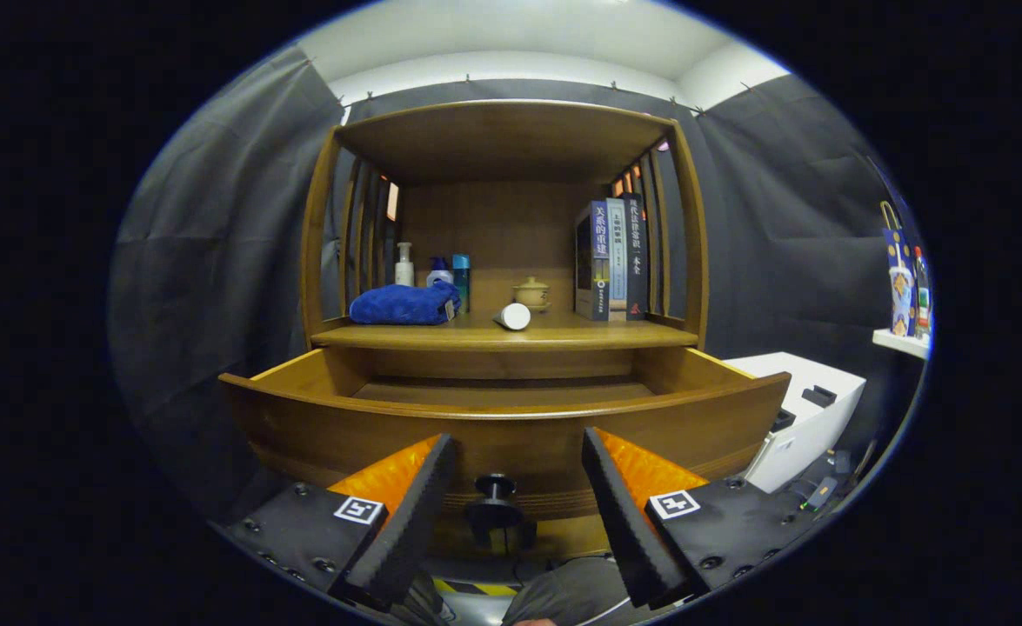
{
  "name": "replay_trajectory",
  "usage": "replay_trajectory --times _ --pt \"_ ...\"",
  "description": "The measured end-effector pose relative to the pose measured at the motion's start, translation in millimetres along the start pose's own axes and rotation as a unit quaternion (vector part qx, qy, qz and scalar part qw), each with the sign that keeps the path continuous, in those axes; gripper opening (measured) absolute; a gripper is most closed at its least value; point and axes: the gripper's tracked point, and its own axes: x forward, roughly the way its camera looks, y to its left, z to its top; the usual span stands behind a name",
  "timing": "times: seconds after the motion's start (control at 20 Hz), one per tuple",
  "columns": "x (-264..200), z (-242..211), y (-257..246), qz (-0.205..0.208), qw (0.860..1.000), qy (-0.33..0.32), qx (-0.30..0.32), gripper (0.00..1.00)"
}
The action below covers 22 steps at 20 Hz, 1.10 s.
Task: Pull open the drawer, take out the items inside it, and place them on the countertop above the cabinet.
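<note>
Ahead, tool [517, 504] agape before drawer [511, 435]

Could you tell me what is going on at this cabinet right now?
A person's handheld gripper faces a wooden cabinet, fingers open and holding nothing. The drawer is pulled out, its knob between the fingers. A blue towel and a white cylinder lie on the countertop, near bottles, a small teapot and books.

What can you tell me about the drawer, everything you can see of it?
The drawer is brown wood with a curved front, pulled out from under the countertop. A dark knob sits on its front, between the open gripper fingers, which are not touching it. The visible part of its floor looks bare.
</note>
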Motion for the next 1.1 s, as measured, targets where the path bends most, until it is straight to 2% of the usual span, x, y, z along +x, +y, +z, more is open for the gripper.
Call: replay_trajectory --times 0.25,0.6,1.1 --pt "14 -14 7 0.002 0.999 0.021 0.028 0.98" --pt "23 -13 6 0.0 1.0 0.019 0.017 0.98" --pt "91 -6 5 -0.006 0.999 0.033 0.002 0.98"
